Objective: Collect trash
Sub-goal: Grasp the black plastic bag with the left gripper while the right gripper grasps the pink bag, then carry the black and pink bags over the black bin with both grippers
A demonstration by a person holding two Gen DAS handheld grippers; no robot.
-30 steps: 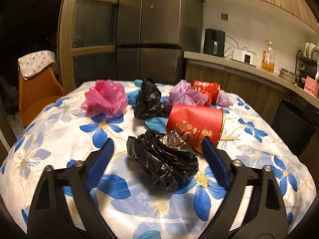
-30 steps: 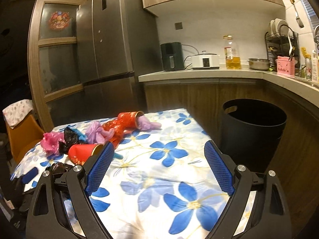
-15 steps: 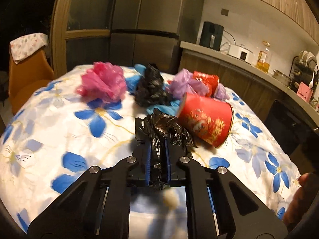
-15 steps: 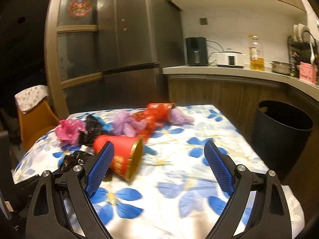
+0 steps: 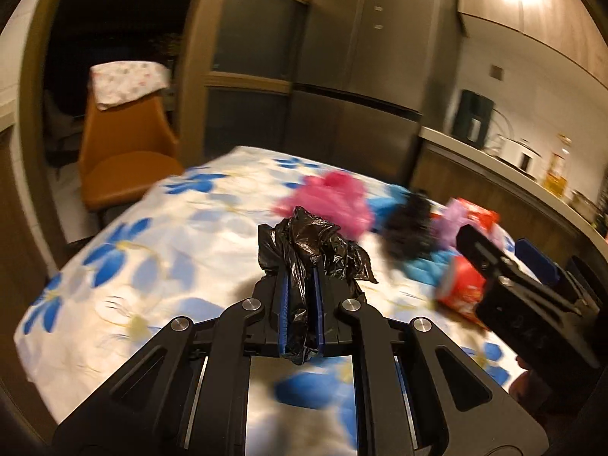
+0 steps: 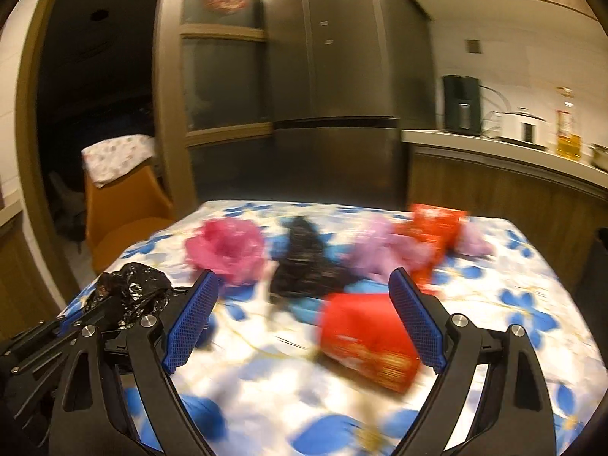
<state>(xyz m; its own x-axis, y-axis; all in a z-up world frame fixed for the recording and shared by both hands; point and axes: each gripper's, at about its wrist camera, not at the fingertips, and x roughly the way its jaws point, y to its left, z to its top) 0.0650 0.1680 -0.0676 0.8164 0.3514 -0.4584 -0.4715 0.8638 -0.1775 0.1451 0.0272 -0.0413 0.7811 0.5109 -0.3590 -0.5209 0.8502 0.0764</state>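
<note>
My left gripper (image 5: 301, 285) is shut on a crumpled black plastic bag (image 5: 307, 243) and holds it above the flowered tablecloth (image 5: 171, 235). The bag also shows at the left of the right wrist view (image 6: 129, 292). My right gripper (image 6: 304, 311) is open and empty, its fingers either side of a red paper cup (image 6: 364, 338) lying on its side. It also shows at the right of the left wrist view (image 5: 532, 277). On the table lie a pink bag (image 6: 228, 247), another black bag (image 6: 304, 262), a purple bag (image 6: 376, 250) and a red packet (image 6: 437, 228).
An orange chair (image 5: 121, 152) with a cloth over its back stands at the table's far left. A grey fridge (image 6: 334, 83) stands behind the table. A counter (image 6: 513, 152) with appliances runs along the right. A dark bin edge (image 6: 596, 266) shows at far right.
My left gripper closed on the black bag, lifted it off the table and swung left. My right gripper moved in over the red cup, staying open.
</note>
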